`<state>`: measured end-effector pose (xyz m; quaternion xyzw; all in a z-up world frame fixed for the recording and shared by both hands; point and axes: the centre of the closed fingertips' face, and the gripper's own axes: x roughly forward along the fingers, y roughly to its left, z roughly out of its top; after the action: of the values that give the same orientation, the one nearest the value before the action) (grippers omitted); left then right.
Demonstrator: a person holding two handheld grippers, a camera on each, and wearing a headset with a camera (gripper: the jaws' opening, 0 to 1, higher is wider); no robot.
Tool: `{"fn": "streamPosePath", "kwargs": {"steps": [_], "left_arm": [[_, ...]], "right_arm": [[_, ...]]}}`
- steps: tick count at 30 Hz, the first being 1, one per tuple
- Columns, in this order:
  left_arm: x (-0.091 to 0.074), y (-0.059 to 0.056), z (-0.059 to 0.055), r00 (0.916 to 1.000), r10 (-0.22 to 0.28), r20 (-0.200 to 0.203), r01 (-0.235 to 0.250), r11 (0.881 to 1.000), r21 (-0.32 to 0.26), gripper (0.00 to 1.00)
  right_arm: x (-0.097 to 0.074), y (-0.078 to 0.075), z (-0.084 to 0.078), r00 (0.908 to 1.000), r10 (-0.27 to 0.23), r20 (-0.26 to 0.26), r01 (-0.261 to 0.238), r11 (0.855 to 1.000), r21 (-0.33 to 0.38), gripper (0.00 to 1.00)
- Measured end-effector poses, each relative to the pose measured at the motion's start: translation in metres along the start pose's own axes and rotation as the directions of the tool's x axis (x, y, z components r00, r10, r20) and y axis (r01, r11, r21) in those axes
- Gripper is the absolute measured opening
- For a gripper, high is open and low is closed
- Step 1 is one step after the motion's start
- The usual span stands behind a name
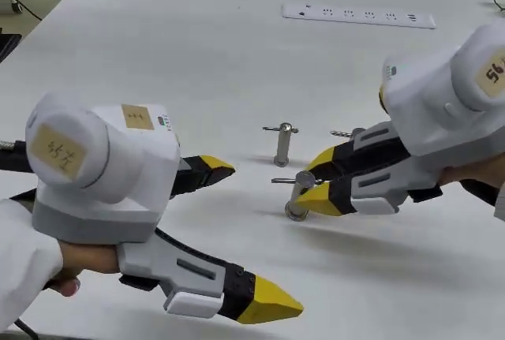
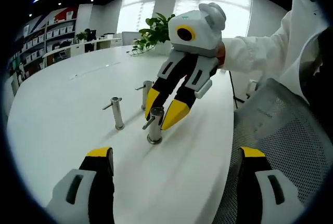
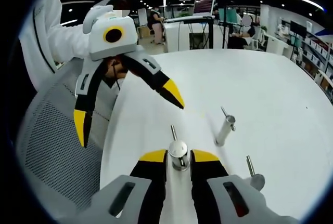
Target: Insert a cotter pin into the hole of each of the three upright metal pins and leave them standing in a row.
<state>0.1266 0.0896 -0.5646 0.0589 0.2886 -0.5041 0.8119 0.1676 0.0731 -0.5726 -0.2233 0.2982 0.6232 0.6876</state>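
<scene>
The left gripper is low on the left of the head view, above the white table, and a hand in a white sleeve holds it. Its two yellow-tipped jaws are spread far apart and there is nothing between them. The left gripper view shows the same: the jaws stand wide at the two bottom corners, with bare table between.

The right gripper comes in from the right. Its jaws are drawn in on both sides of the nearest metal pin. In the right gripper view the yellow tips sit tight against the round head of this pin, so it seems to be pinched. The pin stands upright on the table, and a thin cotter pin sticks out from its top towards the left.

The second metal pin stands upright a little behind, apart from the first one, with its own cotter pin through the top. The third metal pin is further to the right, partly hidden behind the right gripper, also with a cotter pin sticking out on the left.

A white power strip lies at the far side of the table, well apart from the pins.
</scene>
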Motion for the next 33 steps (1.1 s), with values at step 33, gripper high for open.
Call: {"fn": "streamPosePath", "kwargs": {"steps": [33], "left_arm": [[-0.004, 0.002, -0.001, 0.9993, 0.023, -0.029, -0.023, 1.0, 0.015, 0.99]], "right_arm": [[-0.085, -0.032, -0.049, 0.9774, -0.209, 0.031, 0.207, 0.976, 0.063, 0.07]]}}
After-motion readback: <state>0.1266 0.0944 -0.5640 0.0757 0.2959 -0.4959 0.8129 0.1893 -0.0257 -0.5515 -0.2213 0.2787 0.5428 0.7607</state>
